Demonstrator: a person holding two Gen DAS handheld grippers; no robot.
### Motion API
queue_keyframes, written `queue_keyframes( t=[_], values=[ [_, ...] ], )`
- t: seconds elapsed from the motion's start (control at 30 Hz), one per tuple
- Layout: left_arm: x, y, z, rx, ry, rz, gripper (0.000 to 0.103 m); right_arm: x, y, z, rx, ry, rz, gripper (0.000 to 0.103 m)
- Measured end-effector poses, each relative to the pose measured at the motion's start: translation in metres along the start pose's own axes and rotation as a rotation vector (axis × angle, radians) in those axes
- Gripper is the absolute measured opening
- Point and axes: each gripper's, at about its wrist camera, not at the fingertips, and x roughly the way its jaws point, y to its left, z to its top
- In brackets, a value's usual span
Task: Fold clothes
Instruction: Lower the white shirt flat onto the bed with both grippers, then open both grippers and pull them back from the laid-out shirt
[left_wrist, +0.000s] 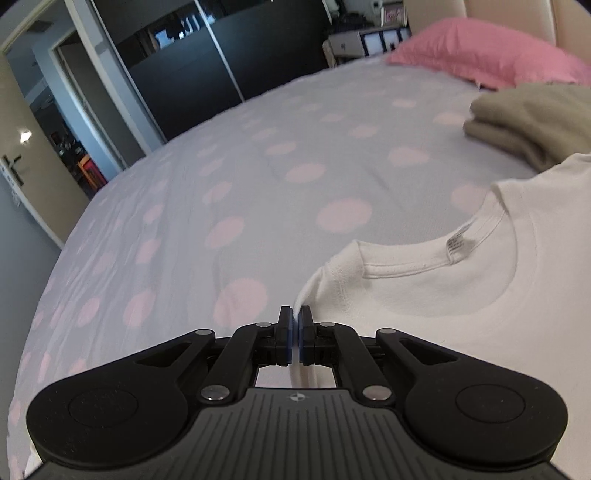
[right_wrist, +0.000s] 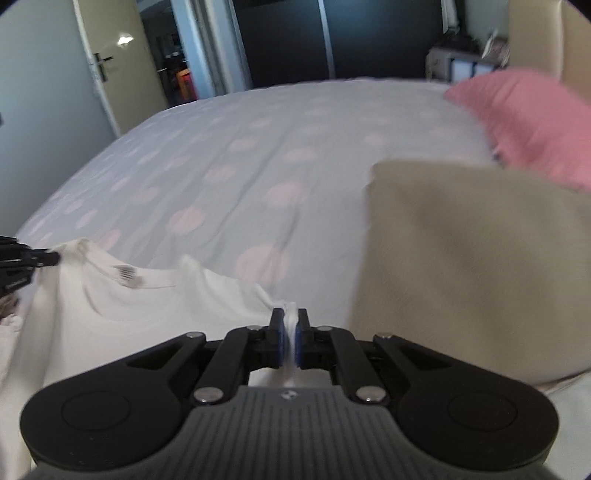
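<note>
Left gripper (left_wrist: 295, 317): jaws clamped on white T-shirt (left_wrist: 461, 295) shoulder, collar at 2 o'clock. Right gripper (right_wrist: 291, 321): pinching opposite shoulder; folded khaki garment (right_wrist: 480, 266) at 2 o'clock. Shirt on dotted bedsheet (left_wrist: 221, 192). Step: fold begun, probably; next needs even carry.

White T-shirt (left_wrist: 461, 295) — soft matt cloth; left claw (left_wrist: 295, 314) — matt black plastic.

The right tongs (right_wrist: 290, 317) pinch a bunched shoulder of the white shirt (right_wrist: 122, 314), which lies collar-up on the dotted bed (right_wrist: 229, 155). The left tongs (right_wrist: 40, 257) touch its other shoulder. A folded khaki garment (right_wrist: 476, 266) sits right, beside a pink pillow (right_wrist: 528, 114).
</note>
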Motion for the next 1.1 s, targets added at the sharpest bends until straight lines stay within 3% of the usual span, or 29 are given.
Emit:
queue_keyframes(
  t=[0.17, 0.37, 0.53, 0.57, 0.63, 0.73, 0.93, 1.1],
  values=[
    [0.026, -0.025, 0.015, 0.033, 0.009, -0.006, 0.001, 0.018, -0.02, -0.003, 0.004, 0.035, -0.111, 0.007],
    [0.071, -0.04, -0.002, 0.016, 0.097, -0.009, 0.001, 0.063, -0.026, -0.024, 0.01, 0.079, -0.146, 0.007],
    [0.08, -0.038, -0.013, 0.001, 0.115, -0.05, 0.004, 0.066, -0.032, -0.026, 0.012, 0.086, -0.138, 0.013],
    [0.077, -0.035, -0.014, -0.013, 0.106, -0.056, 0.006, 0.062, -0.032, -0.026, 0.008, 0.081, -0.136, 0.022],
    [0.065, -0.027, -0.014, -0.044, 0.089, -0.072, 0.025, 0.053, -0.03, -0.025, 0.0, 0.07, -0.132, 0.037],
    [0.041, -0.014, -0.016, -0.071, 0.065, -0.091, 0.032, 0.039, -0.028, -0.024, -0.012, 0.053, -0.126, 0.049],
    [-0.023, 0.016, -0.038, -0.123, 0.057, -0.1, 0.038, -0.002, -0.023, -0.032, -0.037, 0.064, -0.112, 0.05],
    [-0.077, 0.036, -0.078, -0.206, 0.108, -0.128, 0.04, -0.048, -0.016, -0.052, -0.023, 0.103, -0.08, 0.05]
  ],
)
